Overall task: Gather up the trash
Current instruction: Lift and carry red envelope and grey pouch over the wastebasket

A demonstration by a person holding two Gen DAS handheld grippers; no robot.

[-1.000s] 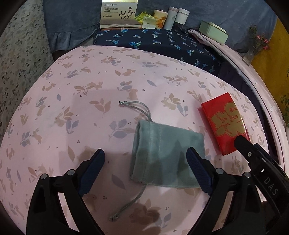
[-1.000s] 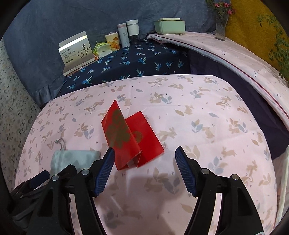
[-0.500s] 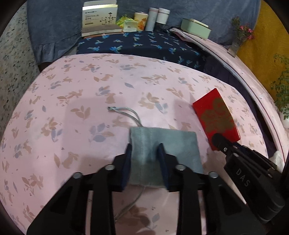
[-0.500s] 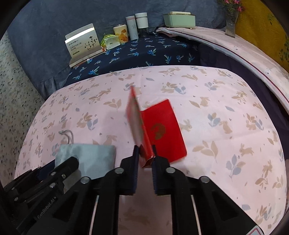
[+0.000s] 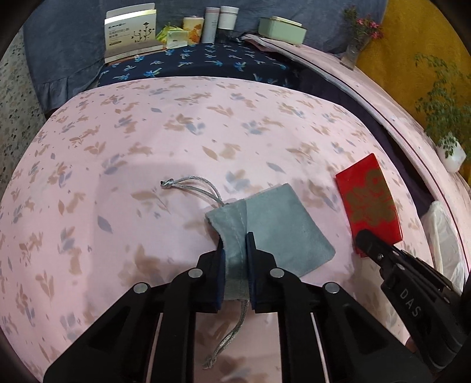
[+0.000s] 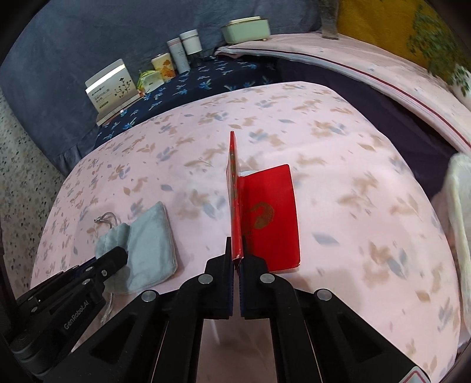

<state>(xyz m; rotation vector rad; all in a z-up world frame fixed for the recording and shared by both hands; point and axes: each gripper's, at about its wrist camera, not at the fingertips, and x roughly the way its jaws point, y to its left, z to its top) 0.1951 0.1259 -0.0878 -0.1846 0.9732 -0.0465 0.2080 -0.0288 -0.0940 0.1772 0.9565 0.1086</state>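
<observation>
A grey-green drawstring pouch (image 5: 282,229) lies on the pink leaf-print cloth (image 5: 132,141). My left gripper (image 5: 235,244) is closing its jaws on a bunched fold at the pouch's left side, and the pads press on the fabric. The pouch's cord trails towards me under the gripper. To its right is a red envelope with gold print (image 5: 368,200). My right gripper (image 6: 237,259) is shut on the envelope's (image 6: 270,215) near edge, so one flap stands upright and the other lies flat. The pouch (image 6: 150,235) and the left gripper (image 6: 117,256) also show at the lower left of the right wrist view.
A white plastic bag (image 5: 441,235) hangs off the cloth's right edge. At the back, on dark blue floral fabric, stand a white box (image 5: 131,32), cups and bottles (image 5: 217,20) and a pale green tin (image 5: 281,29). Potted greenery (image 5: 447,117) sits at the far right.
Both grippers went from open to shut: the left on the pouch's fold, the right on the red envelope. Both have since moved sideways, dragging the pouch askew and the envelope along.
</observation>
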